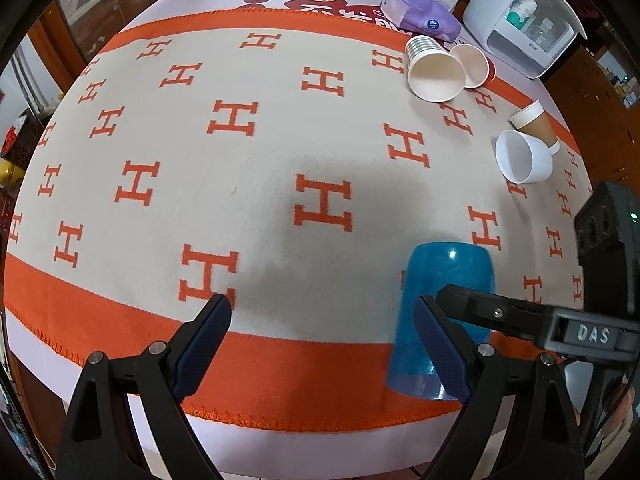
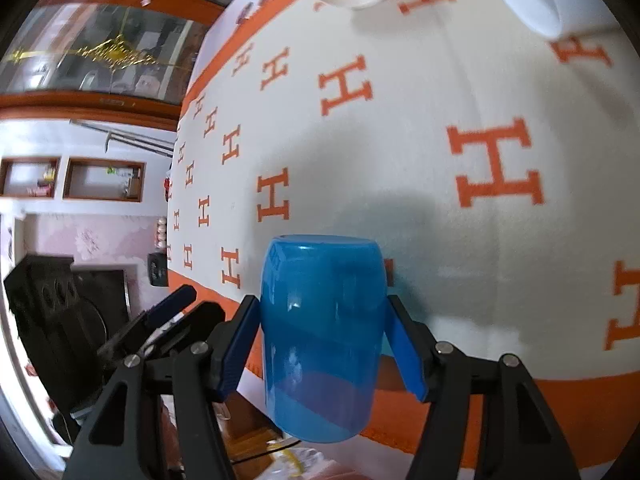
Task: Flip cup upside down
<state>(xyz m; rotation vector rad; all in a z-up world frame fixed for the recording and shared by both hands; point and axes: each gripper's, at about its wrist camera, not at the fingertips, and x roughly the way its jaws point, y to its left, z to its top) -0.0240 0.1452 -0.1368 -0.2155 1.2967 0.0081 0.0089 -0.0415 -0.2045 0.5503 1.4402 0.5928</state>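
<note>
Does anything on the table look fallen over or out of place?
Yes. Four cups lie on their sides at the far right: a striped cup, a red cup, a brown cup and a white cup.

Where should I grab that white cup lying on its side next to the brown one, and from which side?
Pinch the white cup across its rounded outer wall, coming from above. It lies tipped over with its open mouth facing left, and the brown paper cup sits close behind it, so a top-down approach probably keeps the fingers clear of both.
</note>
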